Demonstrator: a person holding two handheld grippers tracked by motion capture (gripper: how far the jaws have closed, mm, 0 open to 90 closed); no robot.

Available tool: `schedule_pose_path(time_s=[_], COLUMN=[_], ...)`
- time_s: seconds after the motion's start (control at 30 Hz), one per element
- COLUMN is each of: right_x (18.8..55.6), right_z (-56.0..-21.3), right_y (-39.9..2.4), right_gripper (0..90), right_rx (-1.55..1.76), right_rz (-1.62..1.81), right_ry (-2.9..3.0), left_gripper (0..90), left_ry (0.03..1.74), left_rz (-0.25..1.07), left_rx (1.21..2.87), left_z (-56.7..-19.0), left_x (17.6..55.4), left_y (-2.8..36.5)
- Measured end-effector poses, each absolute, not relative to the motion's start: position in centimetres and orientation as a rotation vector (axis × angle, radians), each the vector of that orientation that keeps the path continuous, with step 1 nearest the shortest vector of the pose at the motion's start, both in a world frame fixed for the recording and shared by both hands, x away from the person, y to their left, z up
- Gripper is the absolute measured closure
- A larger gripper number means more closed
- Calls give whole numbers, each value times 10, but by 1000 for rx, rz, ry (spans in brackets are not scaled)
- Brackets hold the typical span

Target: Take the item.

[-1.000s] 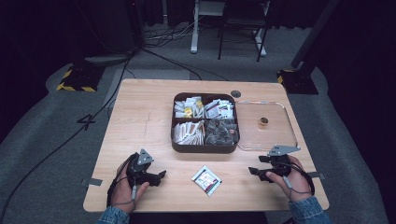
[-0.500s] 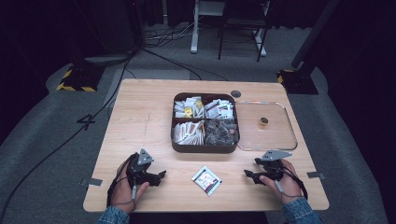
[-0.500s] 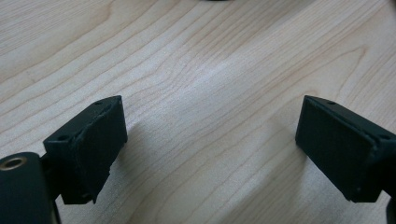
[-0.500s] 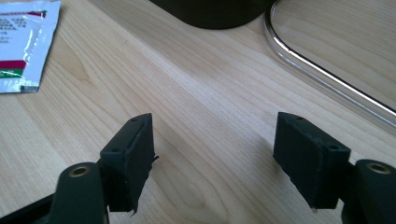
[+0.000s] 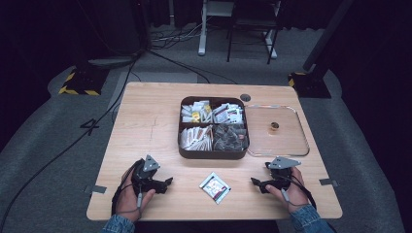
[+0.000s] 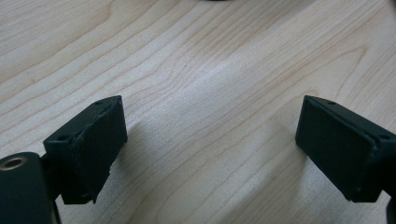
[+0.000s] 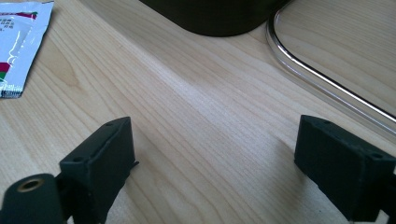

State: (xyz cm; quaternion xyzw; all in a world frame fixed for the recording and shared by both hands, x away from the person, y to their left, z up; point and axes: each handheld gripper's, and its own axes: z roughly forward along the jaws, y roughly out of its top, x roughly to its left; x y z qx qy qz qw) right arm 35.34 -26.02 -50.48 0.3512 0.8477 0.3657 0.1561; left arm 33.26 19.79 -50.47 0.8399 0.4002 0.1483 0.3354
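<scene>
A white sachet (image 5: 214,187) with red and green print lies flat near the table's front edge, between my two grippers; its corner also appears at the top left of the right gripper view as the sachet (image 7: 18,42). My left gripper (image 5: 165,184) rests low on the wood at the front left, jaws wide apart and empty (image 6: 210,140). My right gripper (image 5: 256,183) sits at the front right, pointing toward the sachet, also open with bare wood between its jaws (image 7: 212,158). A dark four-part box (image 5: 214,153) behind the sachet holds several packets.
A clear plastic lid (image 5: 301,145) lies right of the box with a small brown round object (image 5: 274,126) on it; its rim (image 7: 327,79) curves close to my right gripper. A round cable hole (image 5: 245,97) is at the table's back edge. Black floor surrounds the table.
My right gripper has moved down toward the front edge and slightly left, closer to the sachet. The left gripper and the sachet have stayed put.
</scene>
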Motion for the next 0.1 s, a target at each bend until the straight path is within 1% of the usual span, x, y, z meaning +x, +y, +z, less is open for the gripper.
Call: schedule_pose_path(time_s=[0.1], right_x=[354], right_z=[-505], right_y=[-260], right_gripper=[105], right_rx=[1004], right_rz=[1043], right_ry=[2430], left_gripper=[93], left_ry=[1044], left_rz=[387], left_rx=[2191], left_z=[-505], left_x=[333], left_y=[198])
